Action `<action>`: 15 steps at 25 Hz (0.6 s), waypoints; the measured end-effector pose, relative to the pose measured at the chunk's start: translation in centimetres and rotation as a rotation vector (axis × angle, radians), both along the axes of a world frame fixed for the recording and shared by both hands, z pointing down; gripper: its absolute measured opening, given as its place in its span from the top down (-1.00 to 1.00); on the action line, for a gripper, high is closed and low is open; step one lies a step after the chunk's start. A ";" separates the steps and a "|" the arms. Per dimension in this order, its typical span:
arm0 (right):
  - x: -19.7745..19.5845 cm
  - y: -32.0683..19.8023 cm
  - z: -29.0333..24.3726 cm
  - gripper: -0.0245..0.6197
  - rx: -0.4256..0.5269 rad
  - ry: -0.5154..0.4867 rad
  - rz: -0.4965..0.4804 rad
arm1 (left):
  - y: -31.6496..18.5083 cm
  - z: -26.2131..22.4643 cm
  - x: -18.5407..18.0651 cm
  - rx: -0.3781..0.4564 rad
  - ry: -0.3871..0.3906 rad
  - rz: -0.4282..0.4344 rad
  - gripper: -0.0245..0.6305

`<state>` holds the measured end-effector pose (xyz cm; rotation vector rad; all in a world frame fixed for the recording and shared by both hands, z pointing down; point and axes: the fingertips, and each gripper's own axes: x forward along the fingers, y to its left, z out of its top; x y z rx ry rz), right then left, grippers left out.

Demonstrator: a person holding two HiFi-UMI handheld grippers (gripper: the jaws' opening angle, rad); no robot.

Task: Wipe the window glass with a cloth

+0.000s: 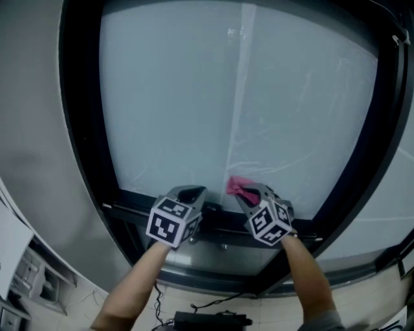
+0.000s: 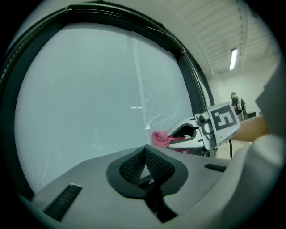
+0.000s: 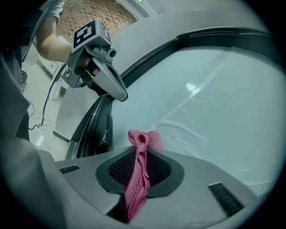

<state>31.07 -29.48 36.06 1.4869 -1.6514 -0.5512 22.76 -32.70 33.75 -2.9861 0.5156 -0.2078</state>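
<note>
My right claw [image 1: 243, 192] is closed on the pink cloth [image 3: 137, 179], close to the lower edge of the window glass [image 1: 194, 97]. My left claw [image 2: 145, 154] is closed and empty. The cloth seems soft and light, so I would pinch it at its bunched middle.

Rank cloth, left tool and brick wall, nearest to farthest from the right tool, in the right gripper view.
1. Cloth, clamped between the jaws, bottom center.
2. Left tool, upper left.
3. Brick wall, top left, far behind.
</note>
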 end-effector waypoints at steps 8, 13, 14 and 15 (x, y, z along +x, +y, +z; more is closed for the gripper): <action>0.5 0.3 6.0 0.76 -0.150 -0.032 -0.003 | 0.6 2.6 0.6 -0.038 -0.035 0.001 0.91; 0.3 1.2 9.1 0.76 -0.247 -0.043 -0.029 | 1.1 3.2 0.8 -0.049 -0.033 -0.007 0.91; 0.1 1.5 9.3 0.76 -0.260 -0.043 -0.042 | 1.2 3.2 1.0 -0.049 -0.029 -0.007 0.91; 0.0 1.9 9.4 0.76 -0.271 -0.044 -0.052 | 1.3 3.3 1.1 -0.049 -0.027 -0.008 0.91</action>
